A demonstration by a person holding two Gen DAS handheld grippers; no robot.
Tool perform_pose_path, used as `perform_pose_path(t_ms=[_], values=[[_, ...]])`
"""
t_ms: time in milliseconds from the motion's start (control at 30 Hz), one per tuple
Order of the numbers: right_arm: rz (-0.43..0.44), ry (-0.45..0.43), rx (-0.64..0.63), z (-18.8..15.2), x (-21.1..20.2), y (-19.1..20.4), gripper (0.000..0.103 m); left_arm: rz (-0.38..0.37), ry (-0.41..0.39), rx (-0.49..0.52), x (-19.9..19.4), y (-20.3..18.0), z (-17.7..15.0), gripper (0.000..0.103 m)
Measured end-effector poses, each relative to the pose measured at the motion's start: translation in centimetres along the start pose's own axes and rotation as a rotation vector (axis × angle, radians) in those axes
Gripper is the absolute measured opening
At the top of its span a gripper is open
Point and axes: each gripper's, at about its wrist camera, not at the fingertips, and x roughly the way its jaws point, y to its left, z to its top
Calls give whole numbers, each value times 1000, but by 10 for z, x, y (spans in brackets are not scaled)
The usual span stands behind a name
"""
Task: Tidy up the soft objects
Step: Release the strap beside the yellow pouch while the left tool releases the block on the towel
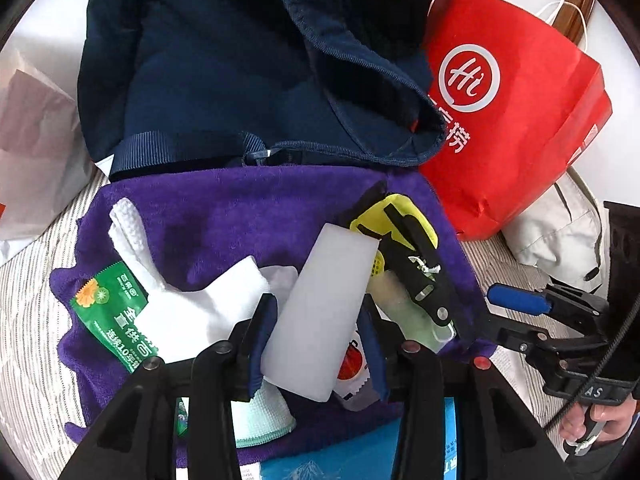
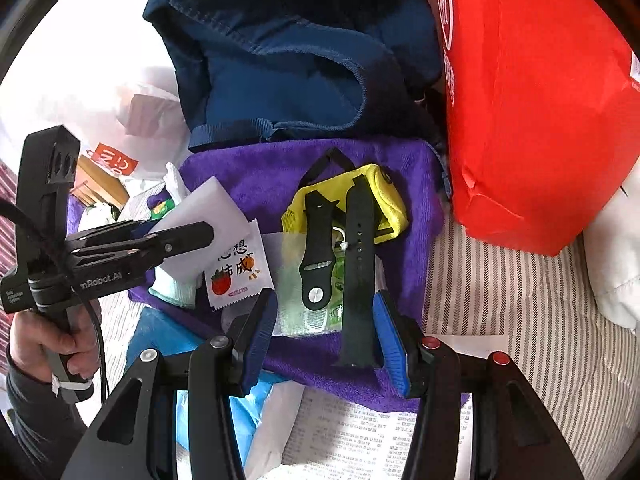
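Note:
A purple towel (image 1: 224,216) lies on the striped bed, also in the right wrist view (image 2: 260,176). My left gripper (image 1: 316,340) is shut on a white foam block (image 1: 320,308), which shows in the right wrist view (image 2: 208,220) too. Around it lie a white cloth (image 1: 192,308), a green packet (image 1: 116,312), a yellow pouch (image 2: 376,192), black watch straps (image 2: 340,248) and a persimmon-print sachet (image 2: 236,272). My right gripper (image 2: 324,336) is open, low over the straps and a clear green packet (image 2: 304,300). It also appears in the left wrist view (image 1: 516,300).
A navy bag (image 1: 224,64) lies open behind the towel. A red shopping bag (image 1: 516,108) stands at the right, also in the right wrist view (image 2: 536,100). A blue packet (image 2: 168,340) and printed paper (image 2: 360,432) lie in front. A white pillow (image 1: 556,236) is far right.

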Motion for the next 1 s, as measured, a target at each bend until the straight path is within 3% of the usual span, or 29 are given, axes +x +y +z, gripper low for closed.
perform_pose_path(t_ms=[133, 200, 333, 400, 600, 800, 867, 1000], values=[[0, 0, -11, -1, -1, 4, 50, -6, 25, -13, 7, 0, 1, 45], [-2, 2, -11, -1, -1, 5, 50, -7, 36, -12, 9, -2, 2, 55], [-11, 6, -8, -2, 0, 7, 50, -3, 29, -16, 4, -4, 2, 63], [-17, 7, -9, -3, 0, 8, 50, 2, 24, -21, -1, -3, 3, 78], [-19, 4, 11, -6, -9, 8, 51, 25, -25, -51, -26, -1, 3, 82], [-29, -17, 44, -7, -27, 5, 68, 89, -69, -34, -58, -7, -5, 96], [-47, -21, 51, -9, -34, 6, 77, 115, -71, -18, -67, -11, -11, 96], [-77, -35, 52, -17, -51, 11, 84, 145, -81, -6, -86, -19, -26, 96]])
